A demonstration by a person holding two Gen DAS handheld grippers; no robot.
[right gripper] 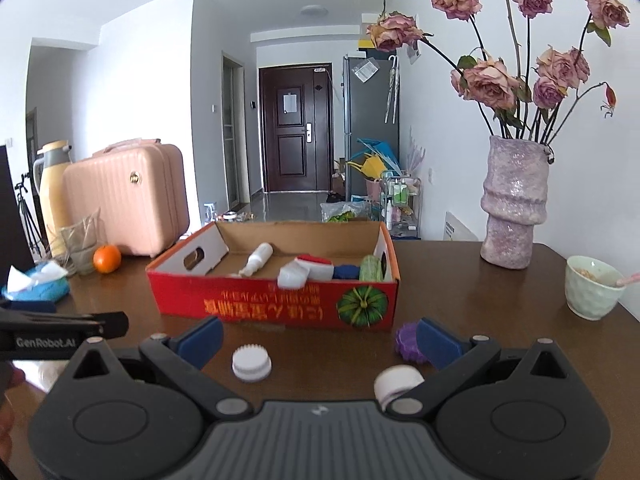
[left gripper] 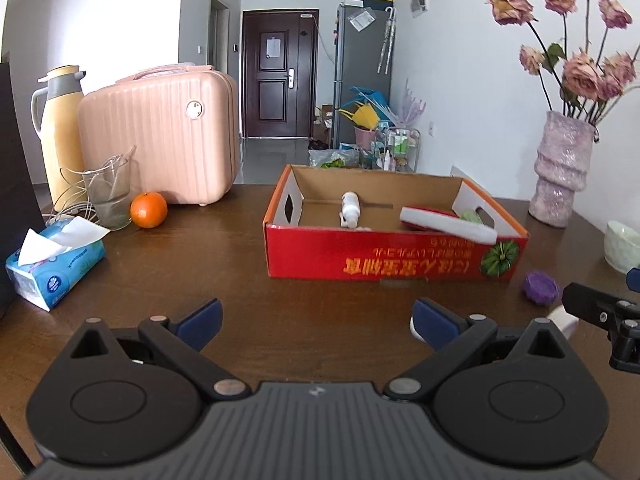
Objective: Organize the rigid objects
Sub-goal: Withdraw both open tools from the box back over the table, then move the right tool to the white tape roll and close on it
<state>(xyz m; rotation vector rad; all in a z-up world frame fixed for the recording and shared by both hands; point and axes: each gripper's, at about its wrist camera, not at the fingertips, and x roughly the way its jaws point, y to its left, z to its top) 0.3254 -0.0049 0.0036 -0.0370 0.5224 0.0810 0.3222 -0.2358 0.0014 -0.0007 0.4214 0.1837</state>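
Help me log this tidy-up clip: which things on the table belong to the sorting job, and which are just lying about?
Job: red cardboard box holding a white bottle; loose white cap, white roll, purple ridged lid; both open grippers.

Lying about: orange, tissue pack, pink case, vase, bowl.

My right fingers [right gripper: 436,342] hide part of the purple cap [right gripper: 406,344]. A second white cap [right gripper: 398,382] sits half behind the gripper body. In the left view, the pale bowl [left gripper: 622,246] is cut off by the edge. The upside-down writing on the red box [right gripper: 276,300] is too blurry to read.
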